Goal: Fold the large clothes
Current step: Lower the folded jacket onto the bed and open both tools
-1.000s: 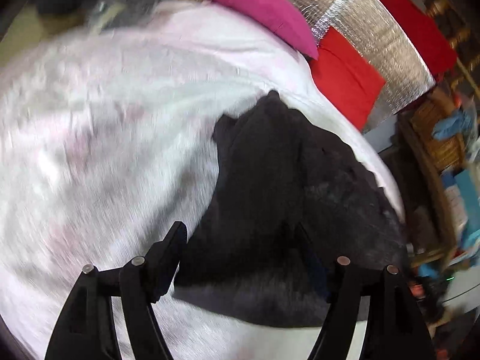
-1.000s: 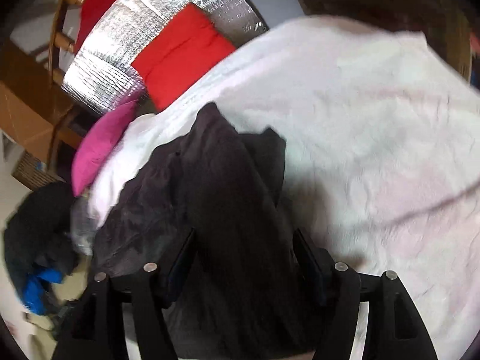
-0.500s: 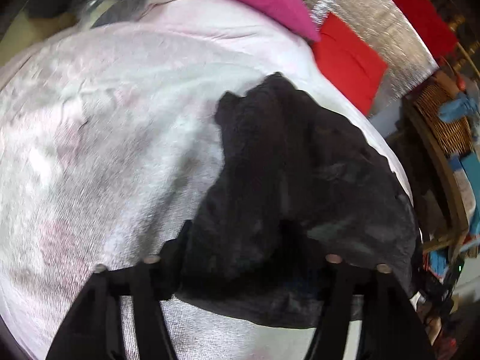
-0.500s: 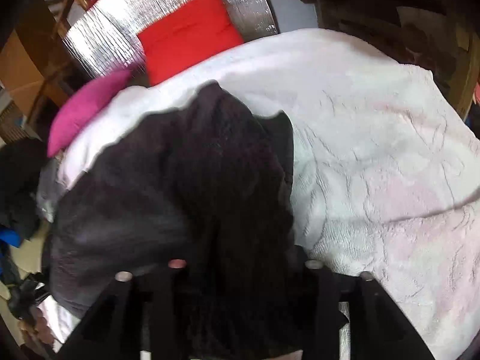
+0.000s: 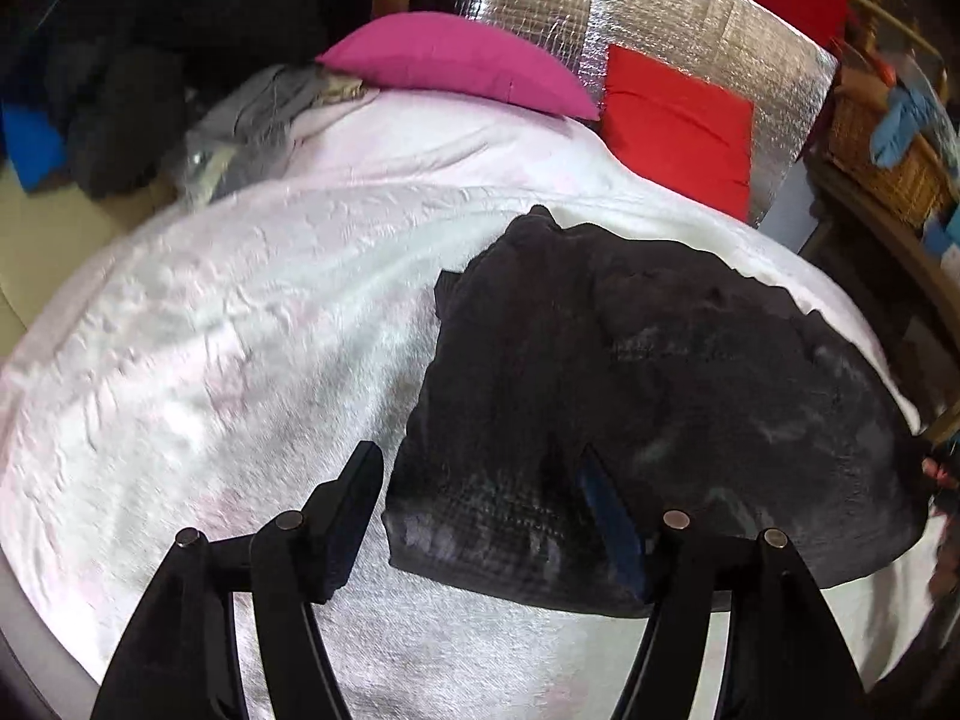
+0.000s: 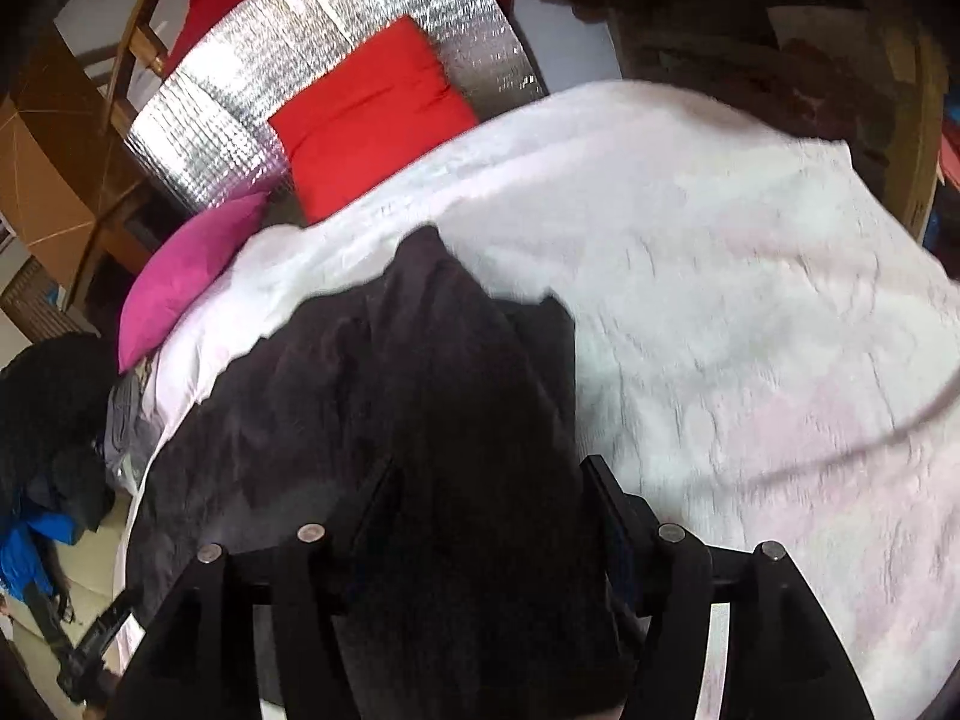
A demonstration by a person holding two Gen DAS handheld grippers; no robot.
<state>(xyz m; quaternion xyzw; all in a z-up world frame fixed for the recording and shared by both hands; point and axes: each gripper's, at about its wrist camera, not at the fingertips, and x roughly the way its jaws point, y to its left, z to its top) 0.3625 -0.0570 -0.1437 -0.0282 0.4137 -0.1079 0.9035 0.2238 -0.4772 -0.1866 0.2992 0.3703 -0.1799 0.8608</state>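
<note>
A large black garment (image 5: 630, 396) lies bunched on the right half of a white blanket (image 5: 240, 360) spread over the bed. My left gripper (image 5: 480, 468) hovers open over the garment's near left corner. Its left finger is over the blanket and its right finger over the cloth. In the right wrist view the same black garment (image 6: 456, 396) runs from the bed's middle down between the fingers of my right gripper (image 6: 489, 474). Those jaws are opening, with the dark cloth filling the gap between them. I cannot see the pads pressing on it.
A pink pillow (image 5: 456, 60), a red cushion (image 5: 678, 126) and a silver foil panel (image 5: 660, 18) line the head of the bed. Grey clothes (image 5: 252, 120) and dark clothes (image 5: 120, 96) pile at the far left edge. A wicker basket (image 5: 882, 162) stands on the right.
The left gripper has drawn back and rolled, so more of the pillows and the bed head show. The right jaws narrowed around the black cloth, then widened again.
</note>
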